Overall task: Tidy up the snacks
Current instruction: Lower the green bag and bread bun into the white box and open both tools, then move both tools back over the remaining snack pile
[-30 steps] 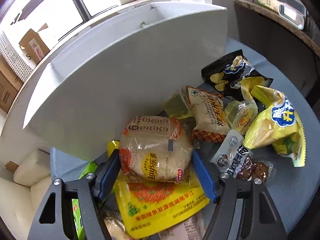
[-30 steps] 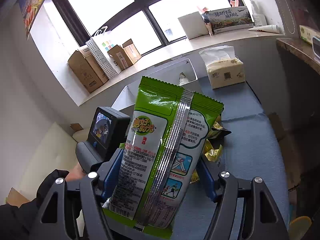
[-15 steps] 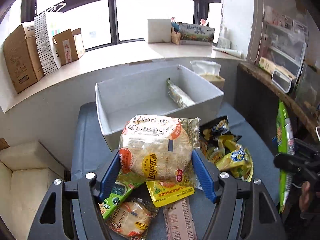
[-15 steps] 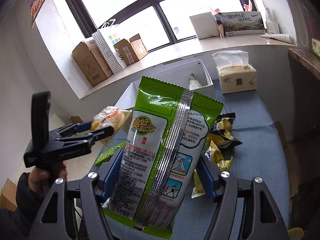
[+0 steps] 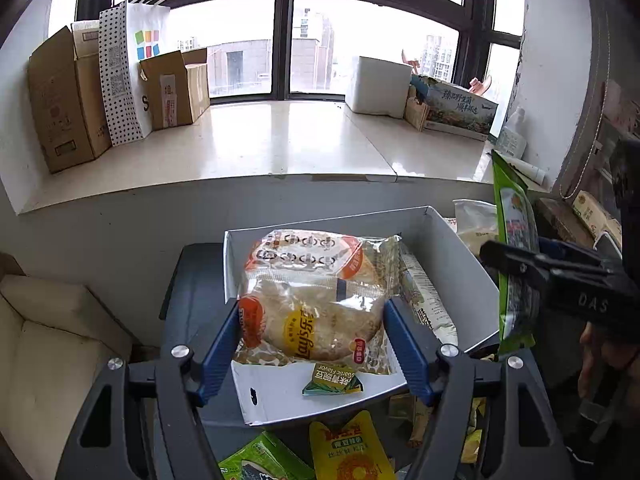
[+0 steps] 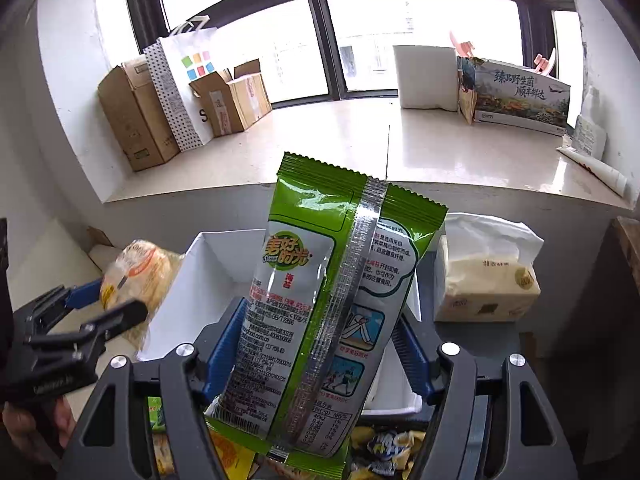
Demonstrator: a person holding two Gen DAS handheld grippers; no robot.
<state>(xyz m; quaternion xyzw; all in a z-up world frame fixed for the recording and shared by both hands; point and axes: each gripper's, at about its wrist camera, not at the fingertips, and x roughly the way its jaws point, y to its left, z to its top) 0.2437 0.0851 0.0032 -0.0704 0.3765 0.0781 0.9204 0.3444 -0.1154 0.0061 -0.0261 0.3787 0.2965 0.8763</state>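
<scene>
My left gripper (image 5: 314, 320) is shut on a clear Lay's snack bag (image 5: 320, 304) with orange print, held above the near part of the open white box (image 5: 464, 264). A long pale packet (image 5: 426, 300) lies inside the box, and a small green sachet (image 5: 332, 380) sits at its near wall. My right gripper (image 6: 316, 340) is shut on a green and white seaweed packet (image 6: 320, 300), held upright in front of the same box (image 6: 208, 276). Each gripper shows in the other's view: the left gripper (image 6: 116, 304), the right gripper (image 5: 516, 260).
Loose snack packets (image 5: 348, 448) lie on the dark blue table (image 5: 196, 288) below the box. A tissue pack (image 6: 484, 280) stands right of the box. Cardboard boxes (image 5: 60, 96), a dotted paper bag and other cartons line the window sill. A cream seat (image 5: 48, 344) is at left.
My left gripper has risen and carried the Lay's bag forward over the white box. My right gripper has moved closer to the box with the seaweed packet.
</scene>
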